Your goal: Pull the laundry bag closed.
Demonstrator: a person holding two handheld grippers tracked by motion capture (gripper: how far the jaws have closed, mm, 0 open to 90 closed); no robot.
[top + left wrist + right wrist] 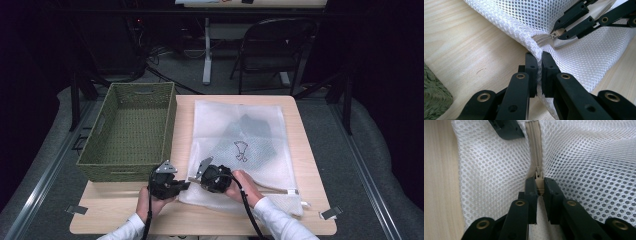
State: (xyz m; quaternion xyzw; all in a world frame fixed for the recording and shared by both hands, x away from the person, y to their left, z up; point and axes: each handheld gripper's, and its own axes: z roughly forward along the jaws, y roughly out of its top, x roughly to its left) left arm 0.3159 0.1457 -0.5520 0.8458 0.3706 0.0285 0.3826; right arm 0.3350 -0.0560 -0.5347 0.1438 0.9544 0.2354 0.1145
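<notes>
1. Basket (pixel 131 131): one, woven and green, stands on the left part of the wooden surface (pixel 200 220); nothing can be made out inside it.
2. Left claw (pixel 537 56): one, just right of the basket's near corner, its jaws pressed together on the corner edge of the mesh bag (pixel 584 60).
3. Right claw (pixel 539 185): one, just beside the left one, its jaws clamped on the beige zipper pull (pixel 539 178), at the near left end of the bag.
4. Zipper (pixel 535 142): one, beige, runs along the bag's near edge.
5. Mesh bag: one, white, lies flat on the right half of the surface, dark clothing (pixel 247 131) showing through it.
6. Writing: a small dark mark (pixel 241 151) shows through the mesh, too small to read.
7. Folding chair (pixel 272 47): one, on the floor beyond the surface.
</notes>
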